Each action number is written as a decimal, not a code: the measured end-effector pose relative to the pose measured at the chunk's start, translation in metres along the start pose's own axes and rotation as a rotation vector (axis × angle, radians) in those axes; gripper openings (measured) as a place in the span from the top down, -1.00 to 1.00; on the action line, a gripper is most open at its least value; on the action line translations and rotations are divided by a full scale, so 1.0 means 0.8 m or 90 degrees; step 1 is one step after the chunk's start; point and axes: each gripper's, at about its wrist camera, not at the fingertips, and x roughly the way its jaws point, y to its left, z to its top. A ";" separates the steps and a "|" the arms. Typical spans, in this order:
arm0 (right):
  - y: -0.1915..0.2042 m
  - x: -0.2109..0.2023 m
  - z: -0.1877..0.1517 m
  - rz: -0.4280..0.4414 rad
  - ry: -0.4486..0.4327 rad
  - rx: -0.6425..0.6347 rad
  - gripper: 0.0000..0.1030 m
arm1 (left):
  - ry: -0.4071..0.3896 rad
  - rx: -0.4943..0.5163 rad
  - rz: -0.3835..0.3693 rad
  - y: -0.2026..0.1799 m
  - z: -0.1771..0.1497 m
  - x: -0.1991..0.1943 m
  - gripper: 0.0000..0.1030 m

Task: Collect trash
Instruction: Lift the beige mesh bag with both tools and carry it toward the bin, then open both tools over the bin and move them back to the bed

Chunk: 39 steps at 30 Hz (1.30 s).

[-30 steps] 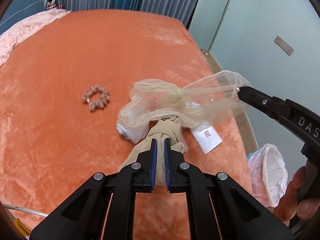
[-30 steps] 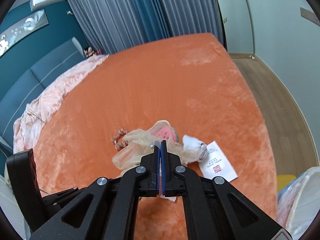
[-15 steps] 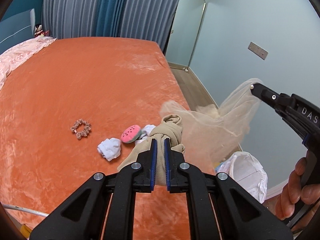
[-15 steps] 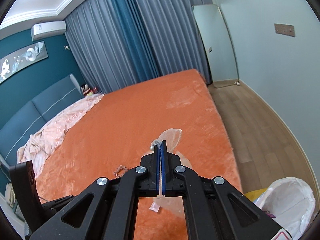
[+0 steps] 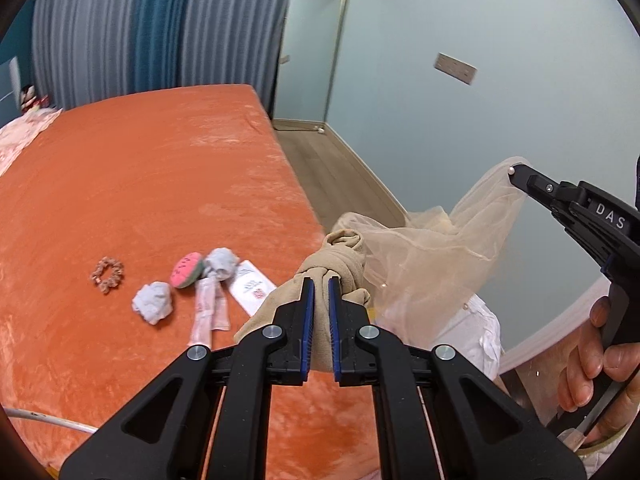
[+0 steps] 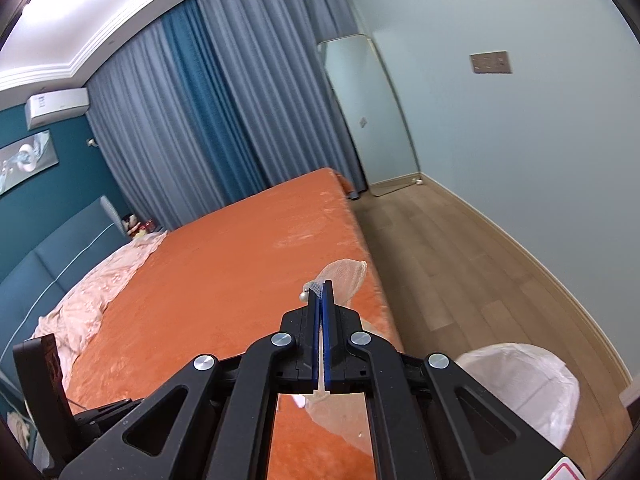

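Note:
My left gripper [image 5: 319,280] is shut on the knotted beige end of a sheer tulle cloth [image 5: 432,256] and holds it up past the bed's right edge. My right gripper [image 6: 319,292] is shut on the cloth's far corner [image 6: 344,276]; it also shows in the left wrist view [image 5: 516,172], stretching the cloth out above a white-lined trash bin [image 5: 476,328]. On the orange bed [image 5: 140,184] lie two crumpled tissues [image 5: 154,307], a pink watermelon-shaped item [image 5: 185,275], pink sachets [image 5: 208,312] and a white paper slip [image 5: 252,288].
A pink scrunchie [image 5: 107,275] lies left of the trash items. The bin [image 6: 520,392] stands on the wood floor [image 6: 460,272] between bed and wall. A pink blanket [image 6: 96,288] lies at the head of the bed. A mirror [image 6: 372,112] leans on the far wall.
Both grippers have lifted the tulle cloth off the bed and carried it right, over the bin. The tissues, watermelon item, sachets and slip that it covered now lie bare.

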 end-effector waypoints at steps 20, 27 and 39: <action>-0.138 -0.046 -0.049 -0.135 0.012 0.082 0.98 | 0.092 0.160 -0.117 -0.178 -0.039 0.082 0.86; -0.149 -0.046 -0.066 -0.154 0.028 0.096 0.80 | 0.115 0.180 -0.130 -0.200 -0.049 0.105 0.82; -0.150 -0.046 -0.071 -0.159 0.034 0.098 0.28 | 0.100 0.168 -0.093 -0.186 -0.044 0.105 0.42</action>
